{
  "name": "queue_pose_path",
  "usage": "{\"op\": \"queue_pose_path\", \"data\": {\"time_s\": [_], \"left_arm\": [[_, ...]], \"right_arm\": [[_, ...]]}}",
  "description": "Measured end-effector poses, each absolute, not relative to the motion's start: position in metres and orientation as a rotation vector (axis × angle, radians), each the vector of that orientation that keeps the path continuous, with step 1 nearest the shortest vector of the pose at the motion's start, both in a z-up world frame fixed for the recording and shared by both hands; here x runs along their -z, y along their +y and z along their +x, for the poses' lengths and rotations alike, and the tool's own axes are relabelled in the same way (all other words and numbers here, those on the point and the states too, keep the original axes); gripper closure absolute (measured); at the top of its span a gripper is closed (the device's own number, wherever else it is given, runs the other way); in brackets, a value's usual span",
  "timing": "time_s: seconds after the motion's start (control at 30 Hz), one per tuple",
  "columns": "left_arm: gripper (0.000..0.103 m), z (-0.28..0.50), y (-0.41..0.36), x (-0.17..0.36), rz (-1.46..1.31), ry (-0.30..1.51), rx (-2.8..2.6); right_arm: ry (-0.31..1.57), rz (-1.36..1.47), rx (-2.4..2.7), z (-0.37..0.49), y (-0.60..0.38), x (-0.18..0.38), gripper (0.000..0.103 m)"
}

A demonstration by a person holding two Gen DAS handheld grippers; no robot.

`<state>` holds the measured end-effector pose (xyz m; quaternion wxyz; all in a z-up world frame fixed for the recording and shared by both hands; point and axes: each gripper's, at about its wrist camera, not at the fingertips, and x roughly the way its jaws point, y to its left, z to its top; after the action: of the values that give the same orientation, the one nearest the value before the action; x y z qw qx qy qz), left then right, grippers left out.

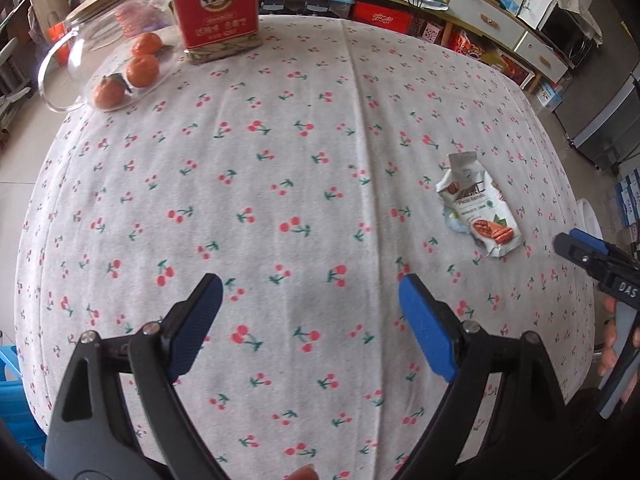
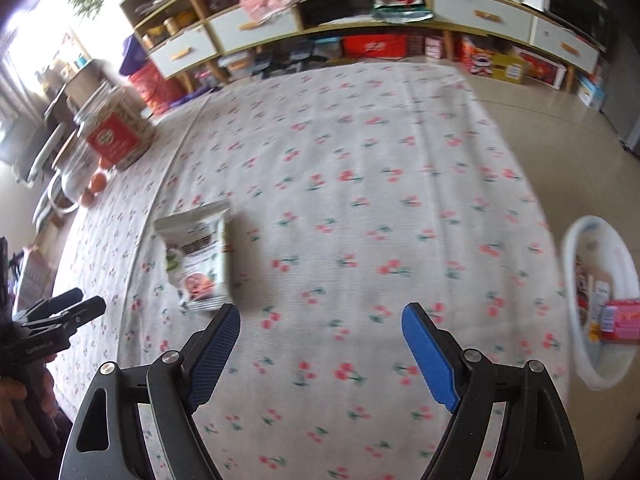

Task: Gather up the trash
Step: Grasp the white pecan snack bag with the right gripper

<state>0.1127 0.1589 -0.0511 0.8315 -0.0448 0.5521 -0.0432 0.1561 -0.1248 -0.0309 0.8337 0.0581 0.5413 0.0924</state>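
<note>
Floor-side white bin [image 2: 576,248] w/ packets [image 2: 622,320].

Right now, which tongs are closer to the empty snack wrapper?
Right. The right tongs hang just beside the pecan snack wrapper; the left tongs hang farther off, over bare cherry tablecloth.

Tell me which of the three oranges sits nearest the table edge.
The leftmost orange, the one showing a dark stem patch. It lies at the open mouth of the tipped glass jar; the other two oranges sit deeper inside.
</note>
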Motion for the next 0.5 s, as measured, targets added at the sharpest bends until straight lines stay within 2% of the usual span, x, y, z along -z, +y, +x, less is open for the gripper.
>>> {"op": "queue_pose_path", "data": {"time_s": [0.5], "left_arm": [[0.013,0.090,0.184,0.049,-0.095,1.170,0.078]], "right_arm": [[1.140,-0.047,-0.299,0.188,-0.024,0.065,0.018]]}}
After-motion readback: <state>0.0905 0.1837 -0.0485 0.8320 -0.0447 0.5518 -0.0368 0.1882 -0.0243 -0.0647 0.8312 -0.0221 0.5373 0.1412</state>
